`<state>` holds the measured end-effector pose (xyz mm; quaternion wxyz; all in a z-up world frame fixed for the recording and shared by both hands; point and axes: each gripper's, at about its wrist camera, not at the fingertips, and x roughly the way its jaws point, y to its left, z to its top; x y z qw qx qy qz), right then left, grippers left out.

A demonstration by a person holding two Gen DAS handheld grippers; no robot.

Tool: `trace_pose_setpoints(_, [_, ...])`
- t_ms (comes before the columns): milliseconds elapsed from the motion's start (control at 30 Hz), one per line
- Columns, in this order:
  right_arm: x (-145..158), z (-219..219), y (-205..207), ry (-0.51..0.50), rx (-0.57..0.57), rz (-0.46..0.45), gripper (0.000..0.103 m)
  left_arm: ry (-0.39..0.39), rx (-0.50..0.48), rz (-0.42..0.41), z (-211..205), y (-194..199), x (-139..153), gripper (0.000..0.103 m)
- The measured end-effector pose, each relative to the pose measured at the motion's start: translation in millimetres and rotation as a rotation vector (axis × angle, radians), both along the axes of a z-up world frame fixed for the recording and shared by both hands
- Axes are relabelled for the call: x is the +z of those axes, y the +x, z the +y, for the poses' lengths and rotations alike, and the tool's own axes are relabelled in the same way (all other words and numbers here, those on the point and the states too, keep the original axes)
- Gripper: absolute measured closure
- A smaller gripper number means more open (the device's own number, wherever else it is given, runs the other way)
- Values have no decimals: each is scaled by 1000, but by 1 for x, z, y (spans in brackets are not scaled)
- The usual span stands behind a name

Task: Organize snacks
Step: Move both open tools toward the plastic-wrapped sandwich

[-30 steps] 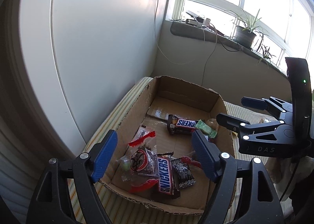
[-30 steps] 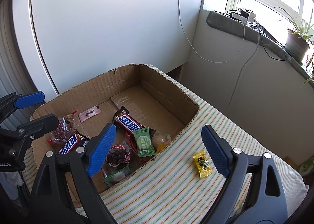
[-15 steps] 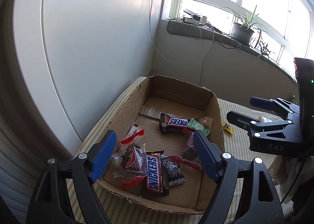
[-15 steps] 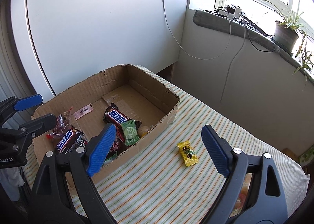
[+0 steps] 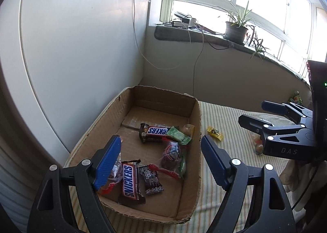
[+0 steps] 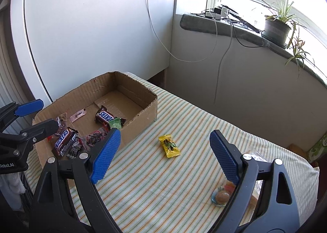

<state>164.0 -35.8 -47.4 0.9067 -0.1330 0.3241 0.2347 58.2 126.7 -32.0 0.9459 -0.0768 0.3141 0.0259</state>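
While pulling back from the cardboard box, kept both sets of jaws spread wide and empty. Held the left gripper over the near half of the box, above the two Snickers bars, the green candy and the other wrapped pieces already lying inside. Touched none of them. Carried the right gripper sideways, off the box and out over the striped cloth. Thereby shifted the yellow candy in that view from close by the right finger to a spot about midway between the blue pads, beyond them and not gripped. Also brought into view a clear-wrapped sweet on the cloth at the lower right, half hidden behind the right finger. Left both loose pieces outside the box, the yellow one near its wall, the clear one well apart from it. Judged the sorting unfinished: most snacks boxed, at least two still out on the cloth. Judged the right gripper lined up for the yellow candy next, needing only a descent and a closing on a thin, slippery wrapper lying flat on soft fabric. Expected some risk of pinching cloth along with it.
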Motion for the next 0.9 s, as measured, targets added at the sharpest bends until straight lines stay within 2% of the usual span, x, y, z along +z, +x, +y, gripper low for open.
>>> trace_pose_setpoints(267, [7, -48, -9, 42, -74, -4, 12, 2, -72, -10, -33, 8, 4, 23])
trace_pose_setpoints(500, [7, -107, -7, 98, -175, 25, 12, -34, -151, -9, -62, 17, 5, 23])
trace_pose_setpoints(833, [-10, -193, 6, 213, -270, 164, 12, -136, -281, 50, -107, 39, -8, 24])
trace_pose_setpoints(900, [-15, -205, 8, 240, -279, 196, 12, -159, -307, 65, -116, 45, -11, 28])
